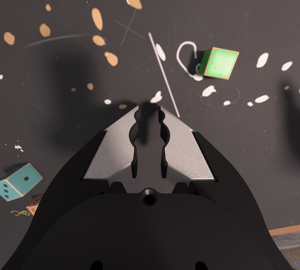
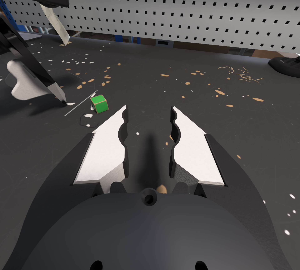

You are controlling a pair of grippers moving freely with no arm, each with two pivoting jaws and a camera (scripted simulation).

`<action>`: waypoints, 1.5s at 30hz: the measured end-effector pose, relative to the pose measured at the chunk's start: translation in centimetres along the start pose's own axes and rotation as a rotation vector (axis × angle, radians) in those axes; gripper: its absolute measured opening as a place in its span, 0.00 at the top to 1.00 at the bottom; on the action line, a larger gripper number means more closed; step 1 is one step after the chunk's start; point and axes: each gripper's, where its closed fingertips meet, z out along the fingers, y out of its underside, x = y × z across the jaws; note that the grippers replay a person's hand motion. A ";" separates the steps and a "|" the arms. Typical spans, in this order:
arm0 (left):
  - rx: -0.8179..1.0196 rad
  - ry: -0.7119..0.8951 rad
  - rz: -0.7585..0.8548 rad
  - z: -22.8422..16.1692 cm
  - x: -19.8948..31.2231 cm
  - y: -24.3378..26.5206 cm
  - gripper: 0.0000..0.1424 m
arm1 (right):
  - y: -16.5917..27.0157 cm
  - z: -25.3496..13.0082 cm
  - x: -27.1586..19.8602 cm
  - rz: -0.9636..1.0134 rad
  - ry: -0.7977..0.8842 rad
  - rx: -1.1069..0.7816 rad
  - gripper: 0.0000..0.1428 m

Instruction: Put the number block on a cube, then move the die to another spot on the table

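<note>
Left wrist view, looking steeply down on the dark table (image 1: pixel 227 148). The left gripper (image 1: pixel 149 108) hangs just above the tabletop, its jaws a narrow gap apart with nothing between them. The number block (image 1: pixel 34 203), a salmon-coloured cube, lies at about 7 o'clock, partly hidden behind the gripper body, resting on the table and not on any cube. The teal die (image 1: pixel 18 181) sits just beside it, slightly farther out along the same bearing, and appears not to touch it. The green cube (image 1: pixel 218 63) stands alone at about 2 o'clock, well apart from both.

Right wrist view, at a shallower angle toward the pegboard (image 2: pixel 178 10). The right gripper (image 2: pixel 149 108) has its jaws wide apart and empty. The same green cube (image 2: pixel 99 103) lies at about 10 o'clock, with the left gripper's tip (image 2: pixel 62 99) near it at 9 o'clock.

Progress, judged from this layout: neither step is done. The block is yet to be grasped and stacked, presumably on the green cube; the die is yet to be moved.

Orientation: the number block is cubic and so has no long axis. It lies with faces turned diagonally to the view; a numbered face points upward and toward the die. Its lower faces are hidden.
</note>
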 end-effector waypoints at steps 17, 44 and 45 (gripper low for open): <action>0.327 -0.018 -0.049 -16.0 -12.7 12.5 0.64 | 0.1 -0.1 -0.4 -0.025 -0.006 -0.009 0.64; 0.381 0.076 -0.092 -17.2 -12.9 10.3 0.82 | 0.1 -0.2 0.0 0.004 -0.004 0.000 0.67; 0.379 0.074 -0.037 -17.2 -10.8 8.7 0.82 | 0.0 -0.2 0.0 0.005 -0.005 0.002 0.67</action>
